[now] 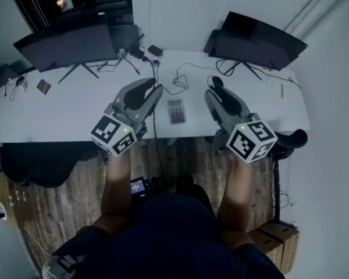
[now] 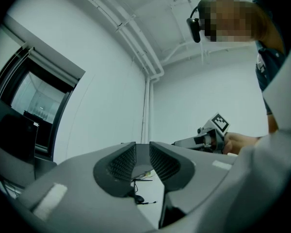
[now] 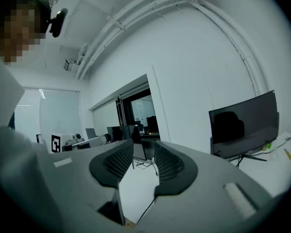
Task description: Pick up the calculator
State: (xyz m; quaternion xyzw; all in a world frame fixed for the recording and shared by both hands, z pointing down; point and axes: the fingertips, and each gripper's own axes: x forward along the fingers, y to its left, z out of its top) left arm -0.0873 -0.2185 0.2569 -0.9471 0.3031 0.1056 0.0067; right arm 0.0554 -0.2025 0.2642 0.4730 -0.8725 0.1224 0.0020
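A small grey calculator (image 1: 175, 111) lies flat on the white desk (image 1: 75, 109), near the front edge and between my two grippers. My left gripper (image 1: 153, 86) hovers just left of it, jaws close together with nothing between them; the left gripper view (image 2: 142, 154) looks slightly upward past the desk. My right gripper (image 1: 214, 83) hangs just right of the calculator, also shut and empty, and in the right gripper view (image 3: 144, 152) it faces along the desk. Neither gripper view shows the calculator.
Two dark monitors stand at the back, one on the left (image 1: 67, 45) and one on the right (image 1: 259, 39). Black cables (image 1: 183, 80) trail across the desk behind the calculator. A small dark item (image 1: 43, 86) lies far left. A black chair (image 1: 41, 161) sits below the desk edge.
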